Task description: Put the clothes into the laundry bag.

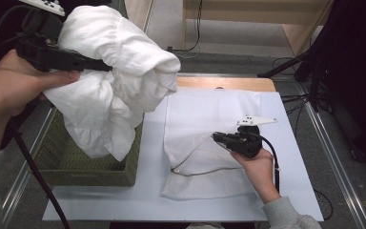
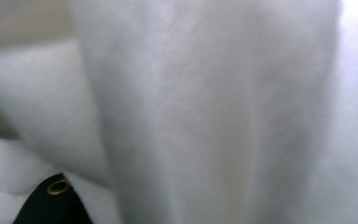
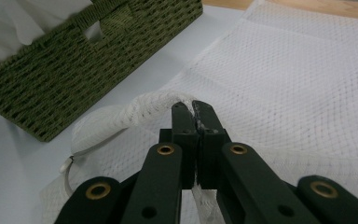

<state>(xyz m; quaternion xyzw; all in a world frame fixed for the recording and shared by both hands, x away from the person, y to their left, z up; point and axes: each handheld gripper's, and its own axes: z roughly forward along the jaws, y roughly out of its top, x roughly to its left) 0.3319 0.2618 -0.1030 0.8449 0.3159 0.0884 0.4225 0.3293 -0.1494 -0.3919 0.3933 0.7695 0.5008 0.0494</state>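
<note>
Lying on a white table sheet (image 1: 147,191) over grey floor, the mesh bag (image 1: 205,124) is pinched by the right gripper (image 3: 193,108), while the left gripper (image 1: 88,64) clamps a white garment (image 1: 119,76) above the green basket (image 1: 100,171).

Left claw (image 1: 106,67) raised high at upper left, hand (image 1: 14,88) wrapped around its body, jaws pointing right, clamped on fabric. Right claw (image 1: 218,138) low, jaws pinched shut, pointing left, forearm coming in from lower right.
</note>
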